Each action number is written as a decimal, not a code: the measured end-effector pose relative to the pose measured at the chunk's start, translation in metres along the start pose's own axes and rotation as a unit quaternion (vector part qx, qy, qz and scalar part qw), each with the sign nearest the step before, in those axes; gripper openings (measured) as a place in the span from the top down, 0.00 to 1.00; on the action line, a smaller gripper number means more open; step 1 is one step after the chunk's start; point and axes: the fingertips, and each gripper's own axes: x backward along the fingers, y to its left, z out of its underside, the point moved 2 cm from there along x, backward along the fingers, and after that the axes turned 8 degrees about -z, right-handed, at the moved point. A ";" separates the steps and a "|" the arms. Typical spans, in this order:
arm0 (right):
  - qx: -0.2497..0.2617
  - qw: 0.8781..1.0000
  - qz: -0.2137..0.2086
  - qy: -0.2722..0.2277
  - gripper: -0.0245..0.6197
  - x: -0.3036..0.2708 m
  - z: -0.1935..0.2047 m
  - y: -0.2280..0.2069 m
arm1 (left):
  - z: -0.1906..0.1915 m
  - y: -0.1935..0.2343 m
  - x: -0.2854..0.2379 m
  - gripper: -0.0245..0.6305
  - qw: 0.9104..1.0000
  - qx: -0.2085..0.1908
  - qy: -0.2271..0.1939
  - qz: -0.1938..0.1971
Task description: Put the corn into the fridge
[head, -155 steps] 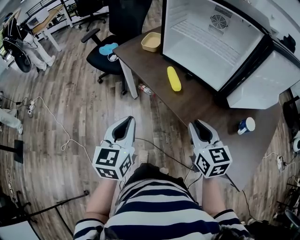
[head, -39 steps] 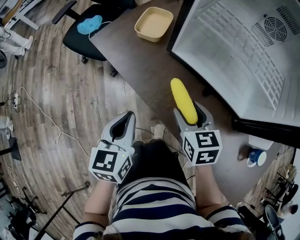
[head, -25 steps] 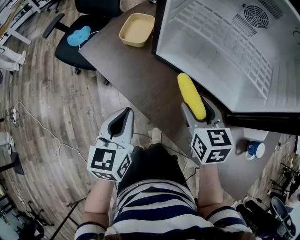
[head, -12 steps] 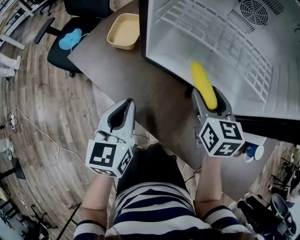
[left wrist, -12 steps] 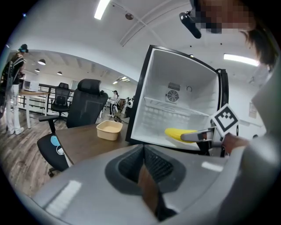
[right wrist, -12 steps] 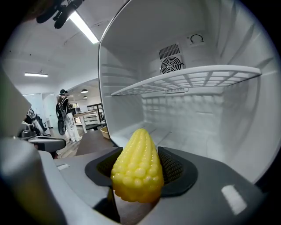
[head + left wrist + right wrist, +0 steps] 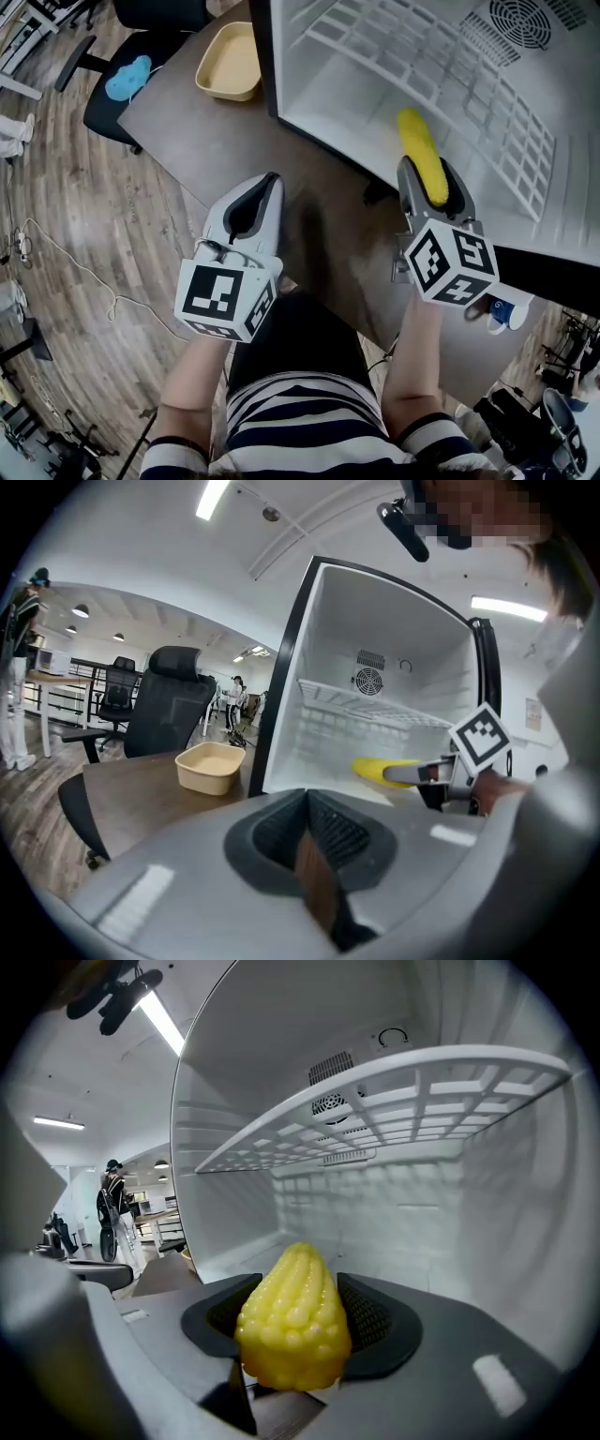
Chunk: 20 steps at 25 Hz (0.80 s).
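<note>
Right gripper clamps a yellow plastic corn cob, its tip inside the open white fridge. Only the right gripper view shows the white wire shelf overhead and open floor ahead. Left gripper, jaws together on nothing, hangs over the dark brown table.

A dark brown bench stands on a grey-brown wood-plank floor. Just off the bench's far-left corner sits 1 black office chair. Above the bench, a white ceiling carries long strip lights. More desks stand well beyond the bench.
</note>
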 end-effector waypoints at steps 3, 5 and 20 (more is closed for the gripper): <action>-0.005 1.000 0.016 -0.010 0.56 -0.006 -0.003 -0.012 | -0.001 -0.002 -0.012 0.96 1.000 -0.001 -0.003 0.001; -0.007 0.999 0.027 -0.016 0.57 -0.010 -0.004 -0.019 | -0.001 -0.003 -0.020 0.96 1.000 -0.002 -0.005 0.001; 0.011 0.996 0.081 0.023 0.56 -0.032 -0.012 -0.040 | -0.007 -0.010 -0.066 0.96 1.000 -0.013 -0.015 0.004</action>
